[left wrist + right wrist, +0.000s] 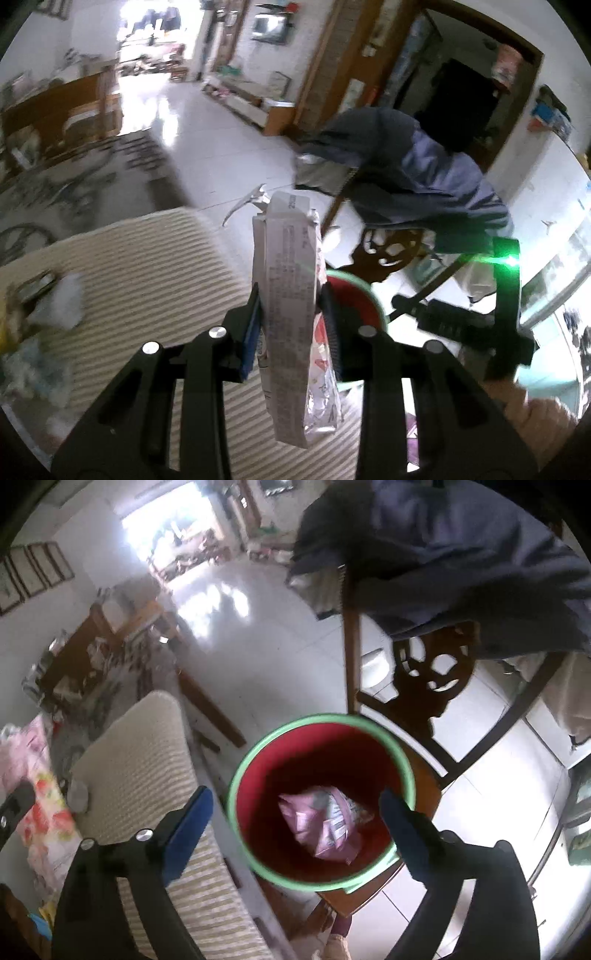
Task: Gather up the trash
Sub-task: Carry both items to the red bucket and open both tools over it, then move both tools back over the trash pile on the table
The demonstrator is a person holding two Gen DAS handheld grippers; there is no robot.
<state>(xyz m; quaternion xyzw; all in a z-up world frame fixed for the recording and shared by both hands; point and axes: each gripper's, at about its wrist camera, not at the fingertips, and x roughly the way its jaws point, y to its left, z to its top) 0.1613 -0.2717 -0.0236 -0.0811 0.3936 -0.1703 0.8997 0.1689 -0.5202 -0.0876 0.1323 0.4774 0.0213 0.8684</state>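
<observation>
My left gripper (291, 317) is shut on a silver and white snack wrapper (291, 295), held upright above the edge of the striped table cloth (147, 266). A red bin with a green rim (354, 295) shows just behind the wrapper. In the right wrist view, my right gripper (295, 812) is open and empty above the same red bin (258, 834), which stands on a wooden chair seat (365, 890). A pink wrapper (325, 827) lies inside the bin. My right gripper also shows in the left wrist view (443, 317) at the right.
Crumpled trash (59, 302) lies on the table at the left. A wooden chair back (424, 679) draped with a blue jacket (461, 554) stands behind the bin. A floral bag (44, 805) sits on the table's left. White tiled floor (258, 646) lies beyond.
</observation>
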